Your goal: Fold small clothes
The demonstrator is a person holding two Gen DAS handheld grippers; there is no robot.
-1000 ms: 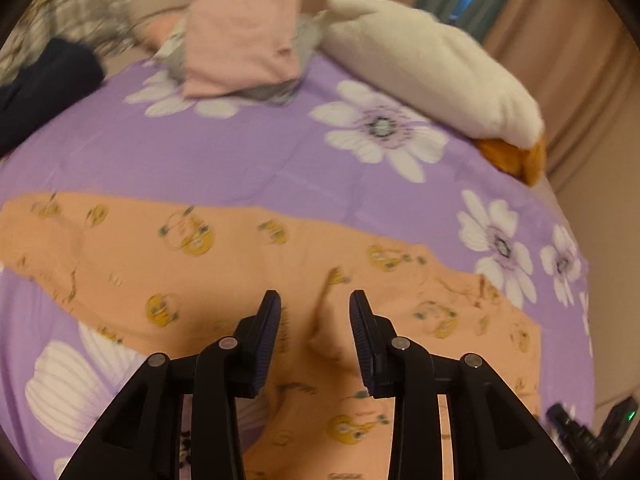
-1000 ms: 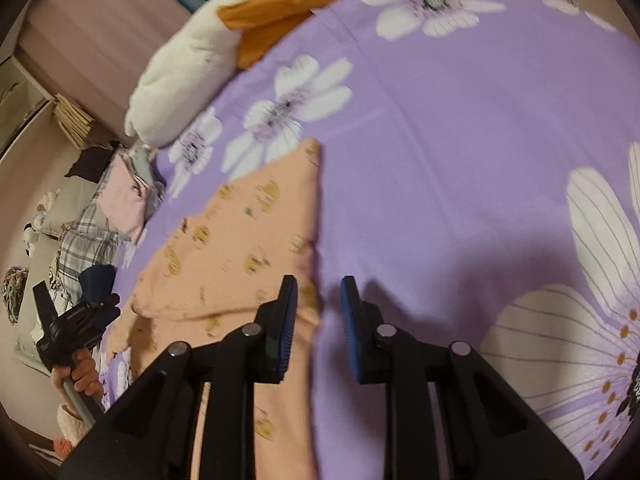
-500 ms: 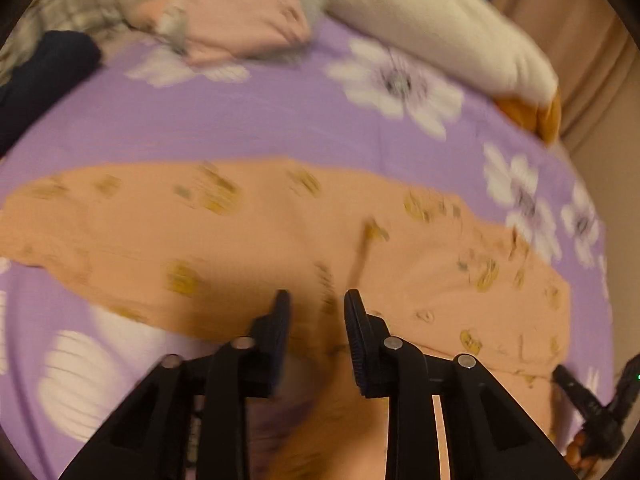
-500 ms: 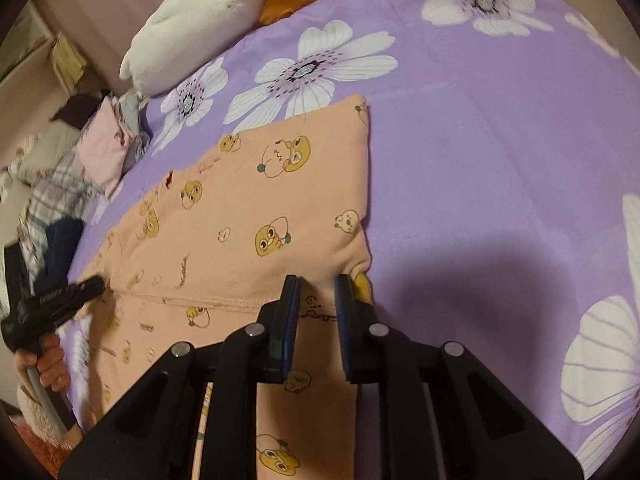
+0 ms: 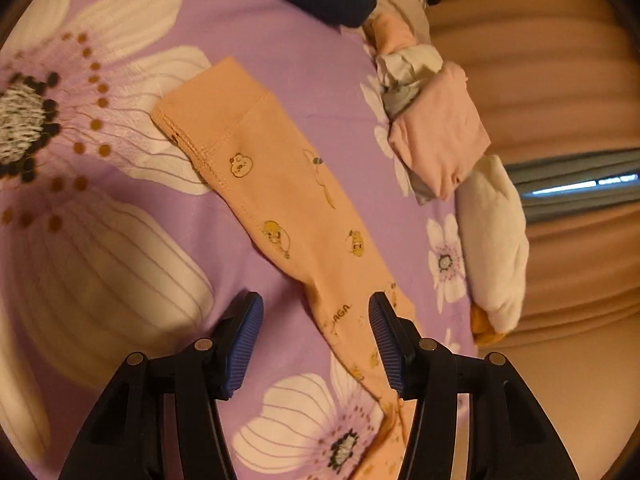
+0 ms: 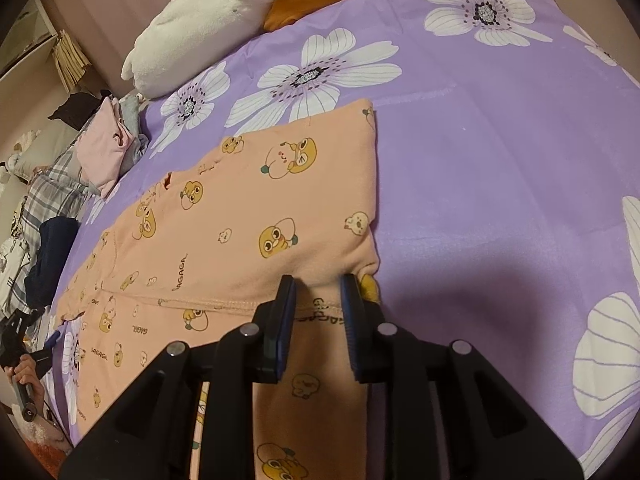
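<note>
Both grippers tilt downward: left gripper (image 5: 316, 344) just opened wide over peach garment (image 5: 280, 208), right gripper (image 6: 318, 316) narrow.

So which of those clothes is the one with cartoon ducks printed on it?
The peach garment spread flat on the purple sheet; the pink piece is plain and folded.

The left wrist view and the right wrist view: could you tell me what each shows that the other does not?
Only the left wrist view shows the left gripper, jaws open over a narrow cuffed part of the orange garment. Only the right shows the right gripper at the garment's folded corner, and a hand far left. Both share the purple bedsheet, pink clothes and white plush toy.
</note>
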